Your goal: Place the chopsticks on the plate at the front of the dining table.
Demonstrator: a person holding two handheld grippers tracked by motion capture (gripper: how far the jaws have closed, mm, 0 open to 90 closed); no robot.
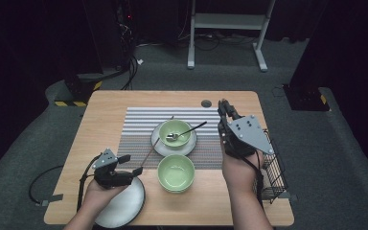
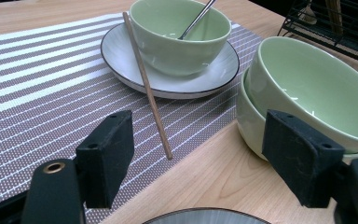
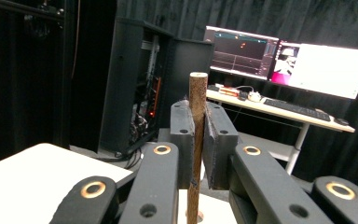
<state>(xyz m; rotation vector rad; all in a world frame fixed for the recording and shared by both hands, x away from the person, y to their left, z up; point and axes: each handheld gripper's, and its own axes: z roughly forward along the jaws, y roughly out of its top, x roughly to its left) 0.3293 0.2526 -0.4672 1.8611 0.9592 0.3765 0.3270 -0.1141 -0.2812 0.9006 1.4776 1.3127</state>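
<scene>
My right gripper (image 1: 224, 106) hovers over the table's far right, by the placemat's corner, pointing away from me. In the right gripper view its jaws (image 3: 197, 122) are shut on a brown wooden chopstick (image 3: 198, 91) that stands upright between the pads. A second chopstick (image 2: 148, 88) leans on the rim of a white plate (image 2: 121, 58), its tip resting on the striped placemat (image 1: 139, 124). That plate carries a green bowl (image 1: 175, 132) with a metal spoon (image 1: 188, 130) in it. My left gripper (image 1: 131, 164) is open at the near left, its jaws (image 2: 198, 137) pointing at the chopstick and holding nothing.
Two stacked green bowls (image 1: 176, 172) stand at the front middle, close to my left gripper's right jaw. A grey plate (image 1: 124, 206) lies under my left hand. A black wire rack (image 1: 273, 167) hangs at the table's right edge. Monitors (image 3: 326, 67) stand beyond the table.
</scene>
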